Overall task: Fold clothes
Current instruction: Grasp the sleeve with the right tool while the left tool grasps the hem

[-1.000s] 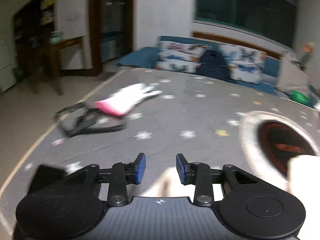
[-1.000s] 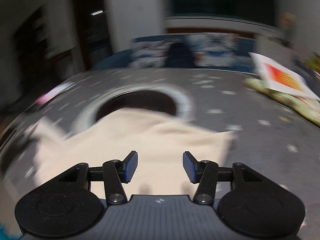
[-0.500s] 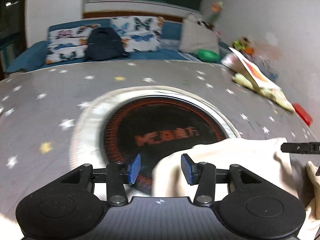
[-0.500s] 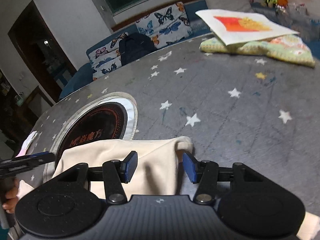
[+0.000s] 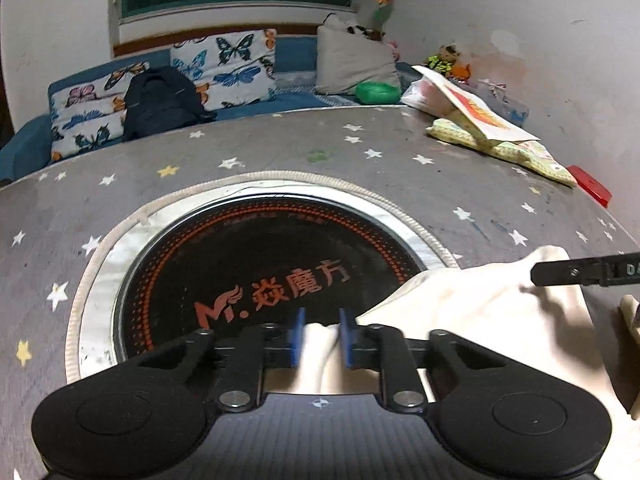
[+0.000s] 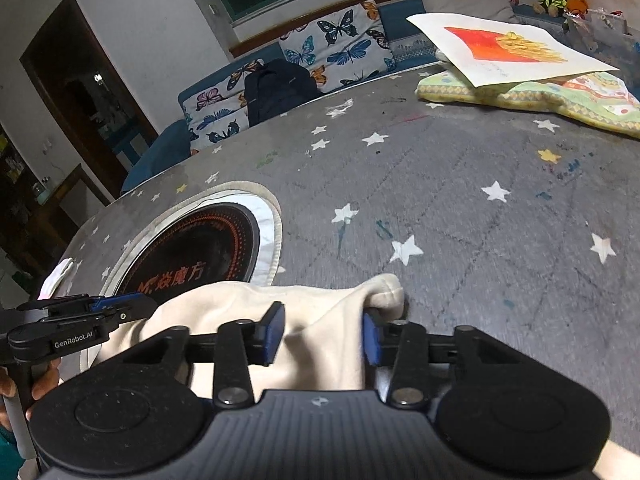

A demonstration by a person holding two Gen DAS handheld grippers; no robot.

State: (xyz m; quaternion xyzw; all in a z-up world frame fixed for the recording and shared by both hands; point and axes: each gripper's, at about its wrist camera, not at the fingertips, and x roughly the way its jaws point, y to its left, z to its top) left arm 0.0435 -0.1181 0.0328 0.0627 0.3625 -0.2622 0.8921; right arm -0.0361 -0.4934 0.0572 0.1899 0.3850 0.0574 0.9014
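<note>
While the left wrist view looks down along its own fingers, the left gripper (image 5: 321, 336) tilts toward the bench (image 5: 400, 168), its blue pads narrow and closing with a bunched fold of the cream garment (image 5: 492, 312) between them; the cloth fills the gap and both pads seem to touch it, though the fabric there is a little blurred. That garment lies on the near right part of the bench, its left edge lapping over the round black hotplate (image 5: 256, 272) with orange lettering. From the right edge a black finger of the right gripper (image 5: 584, 272) reaches across the garment's far corner. Farther back lie a patterned cushion (image 5: 504, 148) with a printed sheet (image 5: 476, 112) on it, and beyond the bench a sofa with butterfly pillows (image 5: 228, 68).

Seen from the right wrist view, the right gripper (image 6: 322, 336) also points downward at the bench (image 6: 460, 184), its jaws standing wider and closing, with the cream garment (image 6: 320, 320) humped up between the pads; the right pad sits just under the rolled corner, the left pad presses into the fold. At lower left the left gripper (image 6: 116, 304) reaches in to the garment's other end, a person's hand (image 6: 40, 384) wrapped round its handle. The hotplate (image 6: 192, 256) shows just beyond the cloth.
</note>
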